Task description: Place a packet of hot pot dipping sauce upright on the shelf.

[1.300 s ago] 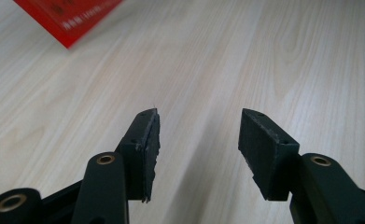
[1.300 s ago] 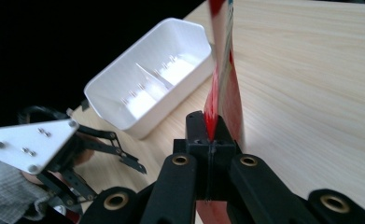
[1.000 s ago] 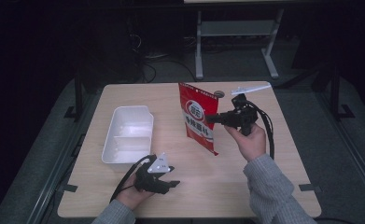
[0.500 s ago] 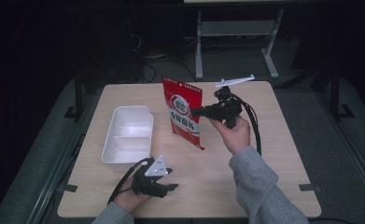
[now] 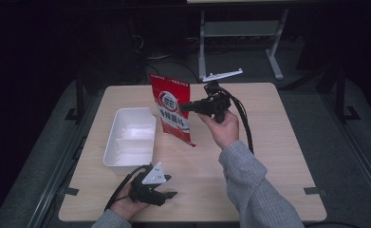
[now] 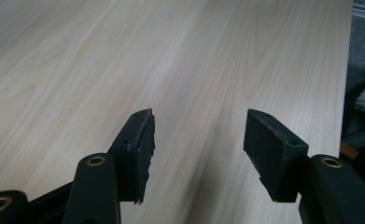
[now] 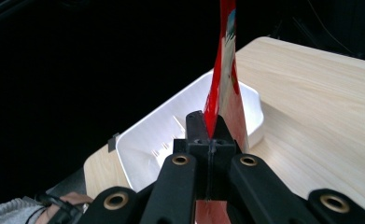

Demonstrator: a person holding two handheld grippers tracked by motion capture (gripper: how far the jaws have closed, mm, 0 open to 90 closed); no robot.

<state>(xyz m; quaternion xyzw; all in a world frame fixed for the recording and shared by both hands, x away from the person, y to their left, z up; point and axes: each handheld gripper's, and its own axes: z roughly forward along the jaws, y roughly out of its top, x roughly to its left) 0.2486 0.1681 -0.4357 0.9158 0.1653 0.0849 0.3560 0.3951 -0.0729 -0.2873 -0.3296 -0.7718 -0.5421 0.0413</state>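
Holding red snack pouch (image 5: 172, 110) by its side edge, right gripper (image 5: 185, 107) pinches film flat between closed jaws, pouch hanging clear above wooden table (image 5: 268, 133), just beside white two-compartment tray (image 5: 131, 140). Judge pouch light, soft, crinkly; film slick, so thin edge may slip or twist if you swing it. Grip sealed edge, not puffy middle. Left gripper (image 5: 170, 194) rests low on table near front edge, jaws apart with nothing between them, lately widening. You could use it to steady pouch bottom.
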